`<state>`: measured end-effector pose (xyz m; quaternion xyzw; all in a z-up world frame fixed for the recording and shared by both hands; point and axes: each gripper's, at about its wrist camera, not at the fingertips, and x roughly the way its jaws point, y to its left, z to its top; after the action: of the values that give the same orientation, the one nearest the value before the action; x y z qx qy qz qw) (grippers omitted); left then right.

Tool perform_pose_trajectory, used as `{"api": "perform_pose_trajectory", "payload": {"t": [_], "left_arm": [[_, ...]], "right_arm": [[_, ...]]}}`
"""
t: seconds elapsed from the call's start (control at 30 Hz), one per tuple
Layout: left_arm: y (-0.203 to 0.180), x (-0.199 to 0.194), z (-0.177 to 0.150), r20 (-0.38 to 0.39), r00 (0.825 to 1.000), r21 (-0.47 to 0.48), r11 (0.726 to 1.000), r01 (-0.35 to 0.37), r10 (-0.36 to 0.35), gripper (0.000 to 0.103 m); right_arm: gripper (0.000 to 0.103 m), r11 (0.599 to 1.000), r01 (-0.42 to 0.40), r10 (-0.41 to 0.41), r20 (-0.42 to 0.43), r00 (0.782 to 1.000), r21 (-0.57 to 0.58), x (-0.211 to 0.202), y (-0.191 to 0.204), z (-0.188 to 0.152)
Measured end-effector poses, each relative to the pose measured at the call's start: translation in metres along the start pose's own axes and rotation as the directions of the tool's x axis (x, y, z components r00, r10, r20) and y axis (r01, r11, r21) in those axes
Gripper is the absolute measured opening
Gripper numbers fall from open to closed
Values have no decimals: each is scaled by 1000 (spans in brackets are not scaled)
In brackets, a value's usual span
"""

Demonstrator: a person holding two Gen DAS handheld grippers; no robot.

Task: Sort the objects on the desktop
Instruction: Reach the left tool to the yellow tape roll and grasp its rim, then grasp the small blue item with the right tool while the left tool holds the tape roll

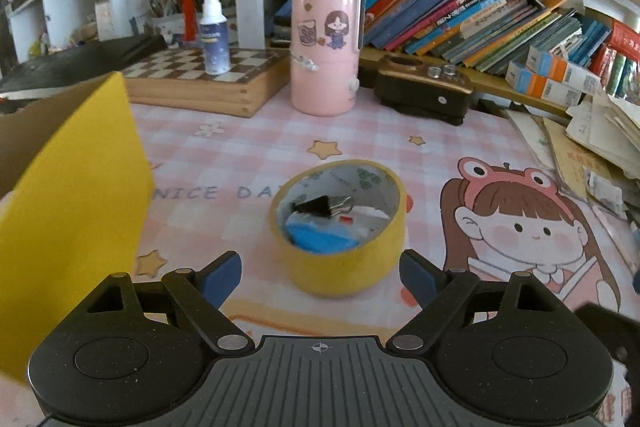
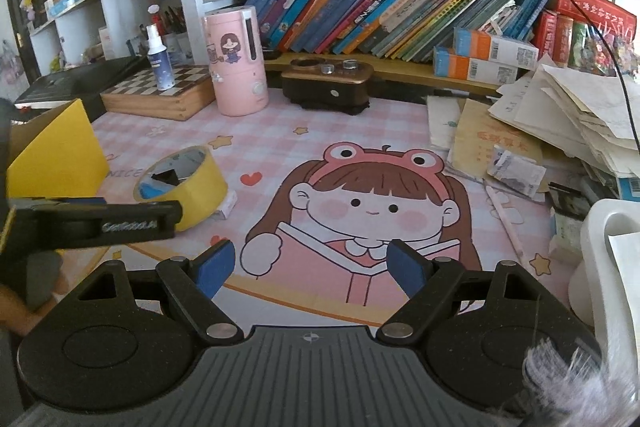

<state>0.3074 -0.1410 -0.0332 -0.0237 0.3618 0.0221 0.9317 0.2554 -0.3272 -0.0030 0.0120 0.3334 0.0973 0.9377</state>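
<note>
On a pink checked desk mat [image 2: 360, 131] w/ a cartoon girl print, a yellow tape roll [image 1: 340, 227] lies flat, hole up, just ahead of the left gripper [image 1: 320, 277]. Its blue pads are spread wide, roughly as wide as the roll, holding nothing. Right gripper [image 2: 310, 269] hovers over the cartoon girl, well apart from the roll, also wide open and empty.

Inside the roll's core sit a black binder clip [image 1: 322, 206] and something blue [image 1: 320, 241], plus white bits I can't identify. From the right-wrist view a small white item [image 2: 225, 207] pokes out touching the roll's far side; can't tell what it is.

Handling, as a guess: roll looks light and fairly stiff, a cardboard core w/ smooth, maybe slightly slick outer tape. Best hold is prob. across the outer wall, or one pad inside the core and one outside. Lifting it would likely leave the loose bits inside behind, since the roll has no bottom.

A yellow cardboard box [image 1: 76, 195] stands just left of the roll, cut off by the frame edge; its inside is not visible. Behind: pink cylindrical appliance [image 1: 326, 47], spray bottle [image 1: 214, 31] on a chessboard box [image 1: 208, 83], leaning books [image 2: 380, 15]. Paper pile [image 2: 560, 123] at right is a jumble, hard to read.
</note>
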Motion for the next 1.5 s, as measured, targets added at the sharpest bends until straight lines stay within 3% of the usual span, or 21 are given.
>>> {"api": "perform_pose_trajectory", "payload": {"t": [0.5, 0.8, 0.97, 1.3, 1.5], "left_arm": [[-6, 44, 13, -36, 999, -27, 999, 35, -36, 89], [-14, 20, 3, -55, 987, 19, 988, 151, -149, 87], [-15, -11, -1, -4, 979, 22, 979, 202, -202, 87], [22, -76, -3, 135, 973, -48, 980, 196, -188, 87], [45, -89, -19, 111, 990, -124, 987, 102, -88, 87]], "right_arm": [[82, 998, 55, -55, -5, 998, 39, 3, -13, 1], [82, 994, 83, -83, -11, 997, 68, 4, -17, 0], [82, 994, 82, -82, -13, 997, 65, 4, -16, 0], [82, 1000, 17, -16, -34, 999, 25, 6, 2, -5], [82, 999, -44, 44, -84, 996, -6, 17, 16, -8]]}}
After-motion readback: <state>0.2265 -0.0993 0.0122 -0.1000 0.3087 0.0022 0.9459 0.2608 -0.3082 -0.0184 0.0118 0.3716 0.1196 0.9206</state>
